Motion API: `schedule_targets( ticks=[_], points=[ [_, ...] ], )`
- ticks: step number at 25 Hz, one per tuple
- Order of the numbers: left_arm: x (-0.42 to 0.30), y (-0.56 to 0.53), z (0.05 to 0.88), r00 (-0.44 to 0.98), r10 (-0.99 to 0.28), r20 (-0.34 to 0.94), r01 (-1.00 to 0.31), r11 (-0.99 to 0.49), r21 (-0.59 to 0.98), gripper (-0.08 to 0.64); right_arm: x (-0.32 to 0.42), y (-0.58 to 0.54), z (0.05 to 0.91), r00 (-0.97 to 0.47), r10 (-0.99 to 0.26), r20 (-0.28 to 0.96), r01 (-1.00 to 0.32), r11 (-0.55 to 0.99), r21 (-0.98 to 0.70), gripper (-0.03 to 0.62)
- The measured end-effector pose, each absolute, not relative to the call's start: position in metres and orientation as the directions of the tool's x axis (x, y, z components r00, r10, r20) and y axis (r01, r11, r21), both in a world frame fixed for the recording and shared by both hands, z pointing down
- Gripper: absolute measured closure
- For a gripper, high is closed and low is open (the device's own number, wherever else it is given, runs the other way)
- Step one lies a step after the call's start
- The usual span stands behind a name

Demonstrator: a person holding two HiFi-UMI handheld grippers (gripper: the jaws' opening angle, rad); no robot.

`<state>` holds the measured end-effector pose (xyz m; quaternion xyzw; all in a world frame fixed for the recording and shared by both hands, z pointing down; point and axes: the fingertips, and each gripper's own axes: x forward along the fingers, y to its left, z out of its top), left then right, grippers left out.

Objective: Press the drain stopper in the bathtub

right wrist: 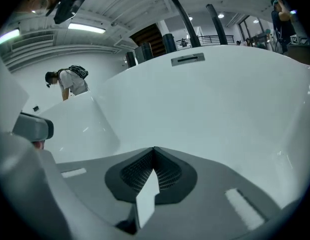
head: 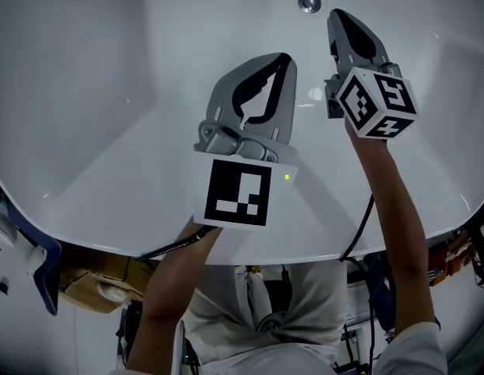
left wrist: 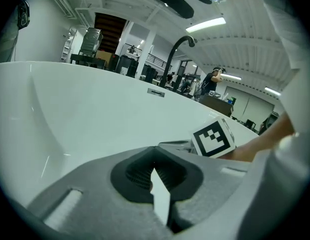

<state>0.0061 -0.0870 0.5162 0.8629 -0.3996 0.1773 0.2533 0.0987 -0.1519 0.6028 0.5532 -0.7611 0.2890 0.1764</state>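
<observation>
The round chrome drain stopper sits in the white bathtub floor at the top of the head view. My right gripper is shut on nothing, its tips just right of and slightly nearer than the stopper, not touching it. My left gripper is also shut and empty, further back over the tub's middle. In both gripper views the jaws meet at a point, the left gripper and the right gripper, against the tub wall. Neither gripper view shows the stopper.
The tub's near rim curves across the bottom of the head view, with clutter on the floor below it. An overflow plate is set in the far wall, and a black faucet arches above it. A person stands beyond the tub.
</observation>
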Motion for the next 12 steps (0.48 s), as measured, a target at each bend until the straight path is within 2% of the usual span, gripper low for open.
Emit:
schedule_targets(
  ticks=[5, 12],
  points=[
    [0.003, -0.098, 0.538, 0.612, -0.605, 0.509, -0.787, -0.527, 0.321, 0.558, 0.108, -0.153, 0.643, -0.303, -0.716, 0.628, -0.951, 0.188, -0.244, 0.592],
    [0.006, -0.105, 0.562, 0.607, -0.611, 0.508, -0.792, -0.515, 0.326, 0.558, 0.118, -0.162, 0.706, -0.296, -0.652, 0.698, -0.953, 0.246, -0.175, 0.592]
  ],
)
